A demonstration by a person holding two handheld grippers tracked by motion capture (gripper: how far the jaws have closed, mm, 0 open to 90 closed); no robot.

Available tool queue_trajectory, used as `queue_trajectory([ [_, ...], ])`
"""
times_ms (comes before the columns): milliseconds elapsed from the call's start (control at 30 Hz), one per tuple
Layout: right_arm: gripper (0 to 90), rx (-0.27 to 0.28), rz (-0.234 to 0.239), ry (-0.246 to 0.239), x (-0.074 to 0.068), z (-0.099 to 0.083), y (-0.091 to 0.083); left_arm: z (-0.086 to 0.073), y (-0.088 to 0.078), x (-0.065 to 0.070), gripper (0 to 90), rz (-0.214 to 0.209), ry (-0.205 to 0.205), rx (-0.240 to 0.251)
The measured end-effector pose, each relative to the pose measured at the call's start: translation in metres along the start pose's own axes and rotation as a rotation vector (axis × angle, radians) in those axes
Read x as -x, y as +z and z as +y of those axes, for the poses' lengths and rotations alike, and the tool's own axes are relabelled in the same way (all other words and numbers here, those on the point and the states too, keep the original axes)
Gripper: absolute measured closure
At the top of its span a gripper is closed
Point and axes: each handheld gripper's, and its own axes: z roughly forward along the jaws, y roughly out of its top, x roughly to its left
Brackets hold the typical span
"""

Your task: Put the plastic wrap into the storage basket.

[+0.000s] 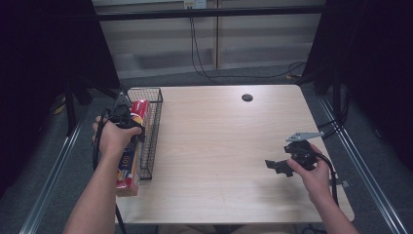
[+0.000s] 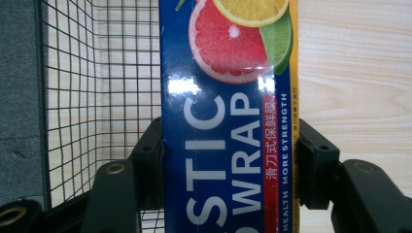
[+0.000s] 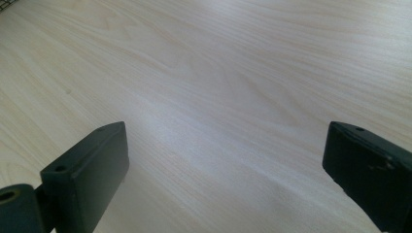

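Left hand-held gripper [image 2: 228, 160] clamping plastic wrap box [image 2: 228, 121], wire basket [image 2: 73, 97] behind

One plastic wrap box [image 2: 228, 121], one wire basket [image 1: 152, 127], one table [image 1: 219, 141], two grippers.

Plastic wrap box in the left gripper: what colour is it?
Dark blue plastic wrap box with white lettering, a red side strip and citrus slices pictured; clearest in the left gripper view.

You have the long blue plastic-wrap box [image 1: 130, 161], citrus slices printed on it, at the left of the frame, lying lengthwise beside the wire basket [image 1: 151, 131].
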Motion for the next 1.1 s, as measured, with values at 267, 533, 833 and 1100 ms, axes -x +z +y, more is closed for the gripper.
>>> queue_trajectory([
  [267, 2.8, 0.002, 0.0, -0.006, 0.0, 0.0, 0.0, 0.0, 0.005, 0.001, 42.3, 0.008, -0.001, 0.0],
  [533, 2.8, -0.002, 0.001, -0.006, -0.001, 0.0, 0.0, 0.003, 0.01, 0.003, 42.2, 0.01, 0.002, -0.021],
  [833, 2.8, -0.001, 0.001, -0.009, -0.002, -0.001, 0.002, 0.007, 0.014, 0.003, 41.7, 0.016, 0.006, -0.039],
  [1100, 2.8, -0.01, 0.005, -0.01, -0.002, -0.001, 0.002, 0.01, 0.02, 0.004, 41.4, 0.021, 0.0, -0.051],
])
